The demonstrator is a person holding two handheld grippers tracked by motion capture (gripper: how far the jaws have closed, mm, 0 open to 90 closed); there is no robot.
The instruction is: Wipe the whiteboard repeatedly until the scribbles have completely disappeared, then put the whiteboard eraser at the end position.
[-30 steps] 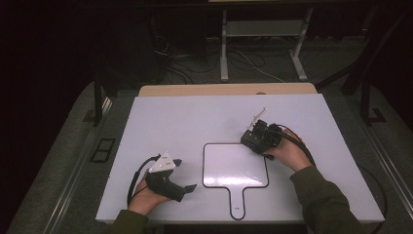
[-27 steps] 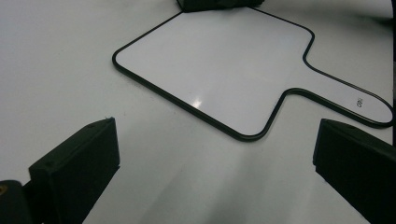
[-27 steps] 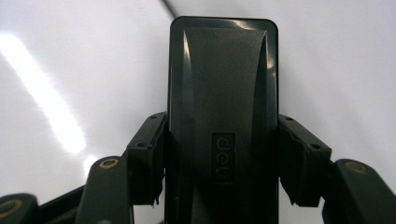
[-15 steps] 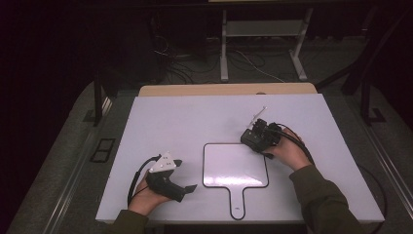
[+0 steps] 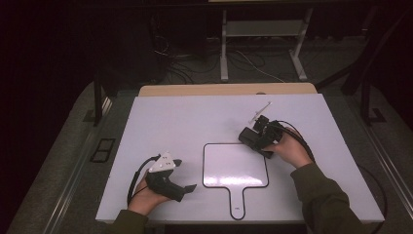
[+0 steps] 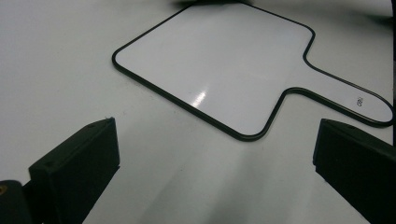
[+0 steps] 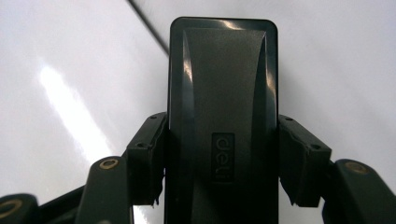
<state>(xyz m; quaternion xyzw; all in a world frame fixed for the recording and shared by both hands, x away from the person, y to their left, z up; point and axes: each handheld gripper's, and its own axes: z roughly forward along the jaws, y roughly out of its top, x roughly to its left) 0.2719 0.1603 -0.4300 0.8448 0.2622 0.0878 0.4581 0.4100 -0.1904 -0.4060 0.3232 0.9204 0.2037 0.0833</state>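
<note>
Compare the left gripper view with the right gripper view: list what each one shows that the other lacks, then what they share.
Left gripper view alone: the whole white paddle-shaped board with a thin black border, handle included, and two black jaws standing wide apart with nothing between them.

Right gripper view alone: a black rectangular plastic eraser embossed "deli", clamped between that hand-held gripper's jaws.

Shared: the glossy white tabletop under both; a dark line in the right gripper view may be the board's border.

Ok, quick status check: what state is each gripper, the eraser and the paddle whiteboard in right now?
Left gripper: open, empty, resting low beside the board.
Right gripper: shut on the black eraser.
Black eraser: clamped between the jaws, at the board's far right corner.
Paddle whiteboard: flat on the table, surface blank.
</note>
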